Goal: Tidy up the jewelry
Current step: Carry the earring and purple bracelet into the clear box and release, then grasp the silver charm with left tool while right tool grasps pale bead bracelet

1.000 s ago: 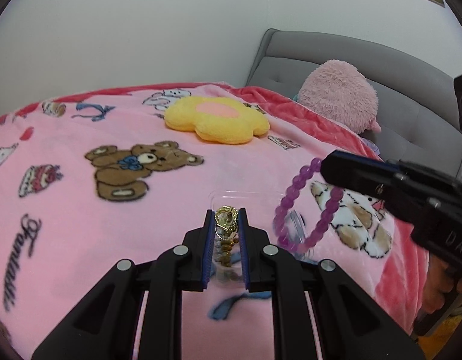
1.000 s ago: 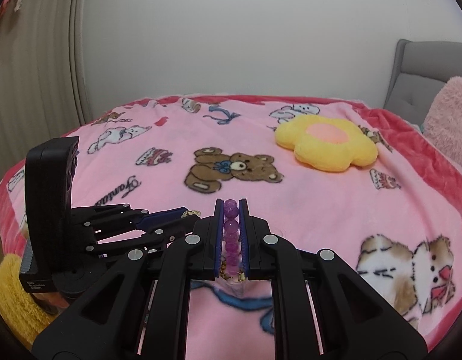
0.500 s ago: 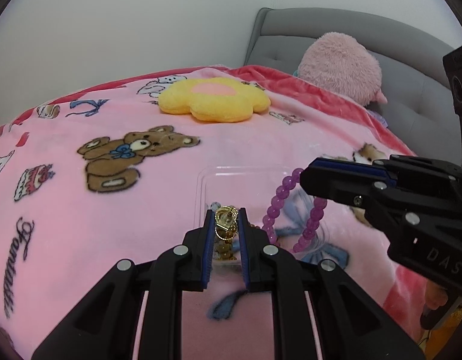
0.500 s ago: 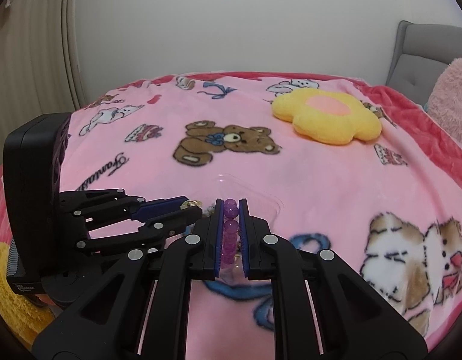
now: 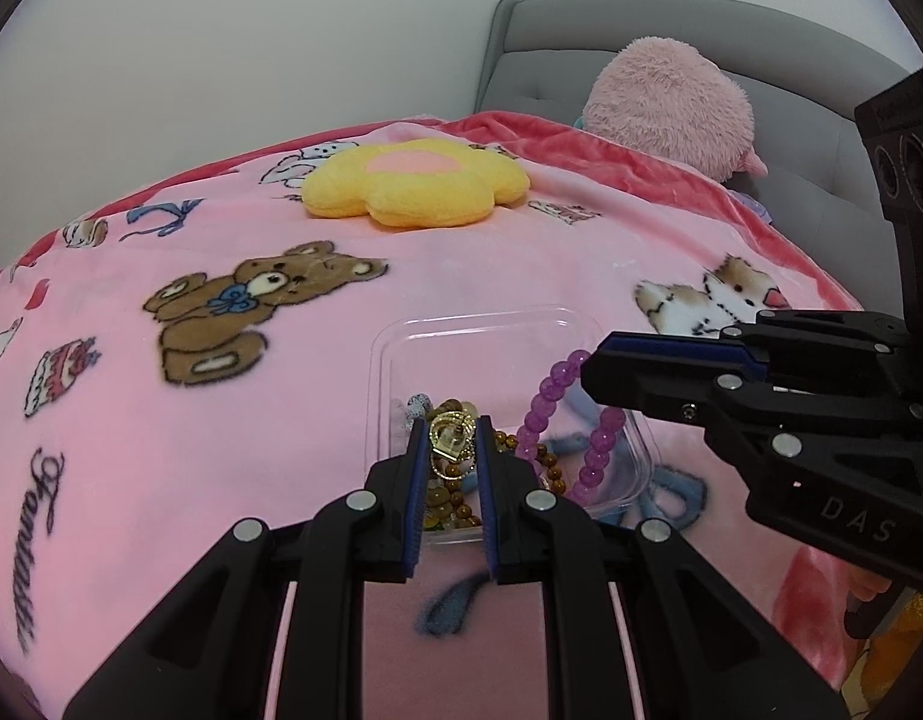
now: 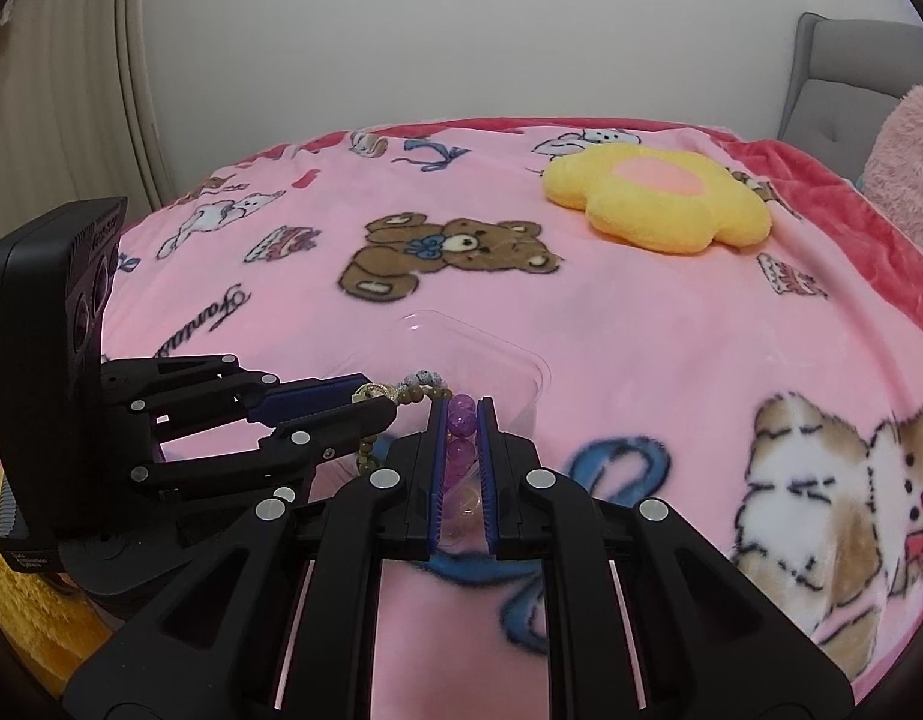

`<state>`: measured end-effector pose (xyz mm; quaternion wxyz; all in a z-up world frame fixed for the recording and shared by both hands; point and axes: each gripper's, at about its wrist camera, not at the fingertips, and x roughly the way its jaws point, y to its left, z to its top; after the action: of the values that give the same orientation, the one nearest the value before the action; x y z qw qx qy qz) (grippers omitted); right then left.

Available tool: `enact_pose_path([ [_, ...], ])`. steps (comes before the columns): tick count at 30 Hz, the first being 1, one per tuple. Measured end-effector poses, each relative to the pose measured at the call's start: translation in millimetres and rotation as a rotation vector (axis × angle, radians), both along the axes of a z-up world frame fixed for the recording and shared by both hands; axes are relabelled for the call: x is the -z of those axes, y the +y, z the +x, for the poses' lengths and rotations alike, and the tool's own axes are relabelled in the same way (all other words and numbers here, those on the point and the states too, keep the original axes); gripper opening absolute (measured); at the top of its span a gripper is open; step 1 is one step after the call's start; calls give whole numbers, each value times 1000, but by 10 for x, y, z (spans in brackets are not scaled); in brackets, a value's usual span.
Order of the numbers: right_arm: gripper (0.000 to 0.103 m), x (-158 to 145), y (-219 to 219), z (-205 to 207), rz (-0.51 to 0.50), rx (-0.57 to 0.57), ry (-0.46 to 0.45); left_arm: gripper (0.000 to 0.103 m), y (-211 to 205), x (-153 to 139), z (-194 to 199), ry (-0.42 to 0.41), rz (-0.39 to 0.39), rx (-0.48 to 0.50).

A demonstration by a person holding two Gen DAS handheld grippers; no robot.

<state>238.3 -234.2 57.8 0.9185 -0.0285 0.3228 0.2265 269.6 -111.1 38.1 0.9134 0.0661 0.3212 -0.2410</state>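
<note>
Jaws of the left gripper (image 5: pixel 450 450) are drawn narrow and pinch a gold piece of jewelry (image 5: pixel 449 439), from which a strand of brown beads (image 5: pixel 446 495) hangs down; jaws of the right gripper (image 6: pixel 461 427) are likewise narrow, clamped on a purple bead bracelet (image 5: pixel 560 420) whose loop dangles below them. Both pieces are held over a clear plastic tray (image 5: pixel 491 324) lying on the bed's pink blanket (image 5: pixel 131 450). In the left wrist view the lower beads of each piece appear to reach the tray's near end, beside a speckled pale bead (image 5: pixel 418 403); whether they rest on its floor cannot be told. A yellow flower cushion (image 5: pixel 416 183) and a pink plush toy (image 5: pixel 665 102) lie well apart, toward the headboard (image 5: pixel 581 24).

Step in hand, as judged: depositing the two pieces in the tray. The next move calls for lowering each until its weight is carried by the tray, then parting the jaws, one side at a time, so that the purple loop and the brown strand, which hang just beside each other, do not tangle or drape over the rim.
</note>
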Motion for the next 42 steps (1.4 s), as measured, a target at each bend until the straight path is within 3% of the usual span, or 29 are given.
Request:
enact_pose_path([
  [9,10,30,-69,14,43,-15,40,15,-46,12,-27,0,31,15],
  [13,12,-4,-170,-15,101,-8,47,31,5,-13,-45,-13,13,-1],
  [18,13,-76,-329,-105,182,-12,26,31,95,-67,-111,-26,-15,0],
  [20,25,-94,-386,-152,211,-11,17,33,109,-84,-148,-26,-12,7],
  [24,34,-110,-460,-279,236,-9,-11,39,144,-135,-253,-61,4,10],
  [26,50,-108,-486,-362,241,-11,-28,41,171,-162,-304,-76,6,18],
  [30,54,-81,-492,-536,238,-44,-47,53,282,-210,-416,-95,6,16],
  [32,64,-44,-476,-649,230,-67,-50,63,350,-214,-483,-105,13,18],
  [36,65,72,-408,-926,197,-122,-63,66,530,-177,-673,-163,56,-6],
  [42,65,394,-165,-1261,175,-230,4,66,808,17,-783,-125,82,-28],
])
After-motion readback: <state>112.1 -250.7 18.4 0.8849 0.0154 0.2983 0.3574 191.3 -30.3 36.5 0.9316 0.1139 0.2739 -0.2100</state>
